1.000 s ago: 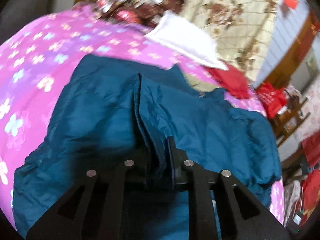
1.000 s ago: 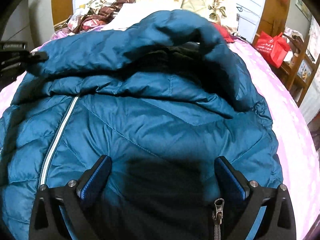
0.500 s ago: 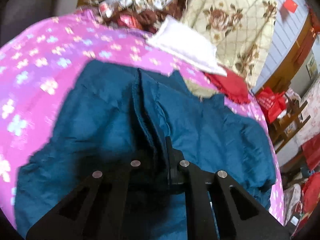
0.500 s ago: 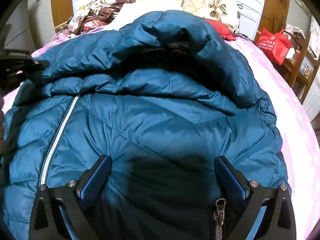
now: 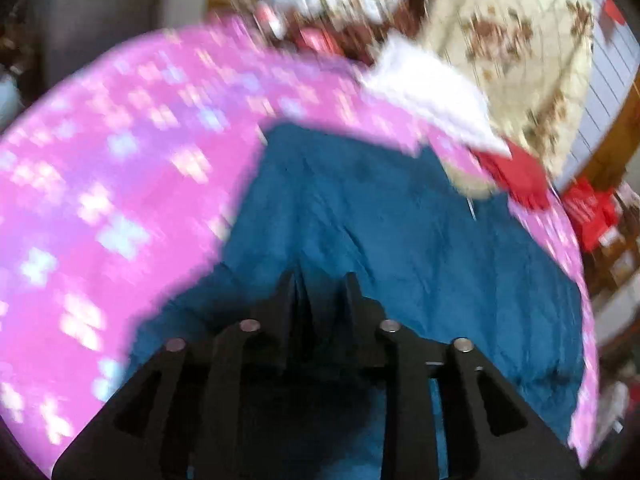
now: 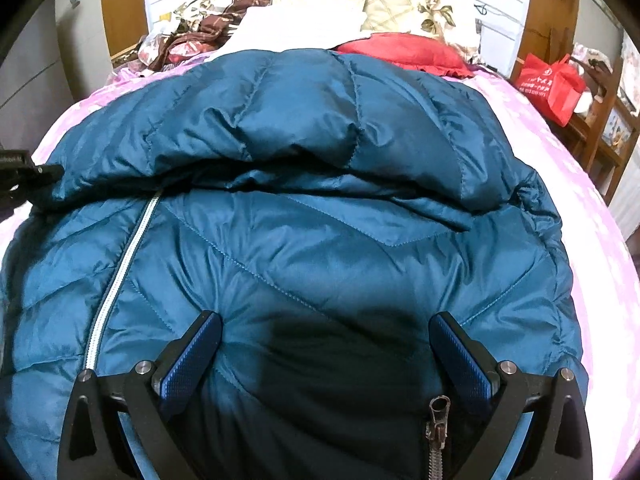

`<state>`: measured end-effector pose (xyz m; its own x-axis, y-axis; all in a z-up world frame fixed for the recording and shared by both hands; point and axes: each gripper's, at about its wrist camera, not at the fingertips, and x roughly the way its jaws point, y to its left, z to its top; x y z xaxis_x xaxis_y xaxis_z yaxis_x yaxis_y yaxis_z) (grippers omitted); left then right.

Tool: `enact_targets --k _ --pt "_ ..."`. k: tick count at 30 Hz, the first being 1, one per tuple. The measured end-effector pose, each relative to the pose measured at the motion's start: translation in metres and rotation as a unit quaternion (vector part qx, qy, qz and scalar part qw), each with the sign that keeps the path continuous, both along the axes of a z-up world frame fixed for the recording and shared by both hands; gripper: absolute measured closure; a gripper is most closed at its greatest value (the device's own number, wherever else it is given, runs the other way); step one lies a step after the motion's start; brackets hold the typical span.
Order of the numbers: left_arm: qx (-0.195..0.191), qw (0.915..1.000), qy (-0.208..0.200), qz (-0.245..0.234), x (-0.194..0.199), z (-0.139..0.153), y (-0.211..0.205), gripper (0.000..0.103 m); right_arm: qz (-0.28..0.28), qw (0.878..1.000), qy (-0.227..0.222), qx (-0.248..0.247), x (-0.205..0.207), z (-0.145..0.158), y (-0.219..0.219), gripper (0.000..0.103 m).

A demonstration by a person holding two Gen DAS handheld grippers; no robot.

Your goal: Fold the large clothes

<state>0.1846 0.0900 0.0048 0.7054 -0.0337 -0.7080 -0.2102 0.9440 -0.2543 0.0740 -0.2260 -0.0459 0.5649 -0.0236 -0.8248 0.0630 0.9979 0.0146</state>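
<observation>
jacket [image 6: 320,208], blue and quilted, lies folded over on the pink bedspread [image 5: 100,200]. left gripper [image 5: 318,292] has its fingers slightly parted at a fold; grip unclear in the blur. right gripper [image 6: 324,344] spreads wide above the jacket, holding nothing.

one teal jacket [image 6: 320,240], two claws, left claw [image 5: 318,292], right claw [image 6: 324,344], one red bag [image 6: 552,84], one red pillow [image 6: 400,52]
</observation>
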Motion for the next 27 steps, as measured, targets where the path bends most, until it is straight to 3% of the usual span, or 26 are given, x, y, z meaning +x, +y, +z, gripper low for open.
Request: enact_targets --k 4,7,9,13,17,18,21,25,27 --pt "0.033 0.9958 -0.078 0.035 -0.017 0.031 0.004 0.067 -0.049 0.993 -0.100 0.040 -0.017 0.035 -0.026 0.000" --pt "0.043 0.9925 -0.102 -0.051 -0.008 0.034 -0.024 0.067 -0.112 0.979 -0.159 0.068 -0.029 0.050 -0.051 0.000" --pt "0.061 0.9915 -0.072 -0.090 0.006 0.019 -0.044 0.066 -0.120 0.973 -0.177 0.084 -0.029 0.052 -0.060 0.002" --pt "0.079 0.9941 0.031 -0.067 0.042 -0.026 -0.048 0.066 -0.073 0.976 -0.194 0.064 -0.001 0.064 -0.063 0.007" --pt "0.075 0.9943 0.044 -0.062 0.050 -0.038 -0.048 0.066 -0.024 0.976 -0.205 0.068 0.047 0.069 -0.063 0.008" --pt "0.075 0.9940 0.050 -0.062 0.050 -0.040 -0.048 0.066 -0.010 0.978 -0.193 0.075 0.061 0.064 -0.065 0.008" --pt "0.091 0.9912 0.064 -0.072 0.048 -0.043 -0.054 0.065 0.047 0.993 -0.051 0.098 0.113 0.003 -0.066 0.004" --pt "0.088 0.9912 0.074 -0.066 0.045 -0.041 -0.054 0.064 0.060 0.995 -0.019 0.079 0.120 0.012 -0.062 0.003" --pt "0.079 0.9922 0.079 -0.056 0.043 -0.040 -0.051 0.063 0.061 0.993 -0.051 0.089 0.120 0.035 -0.062 0.015"
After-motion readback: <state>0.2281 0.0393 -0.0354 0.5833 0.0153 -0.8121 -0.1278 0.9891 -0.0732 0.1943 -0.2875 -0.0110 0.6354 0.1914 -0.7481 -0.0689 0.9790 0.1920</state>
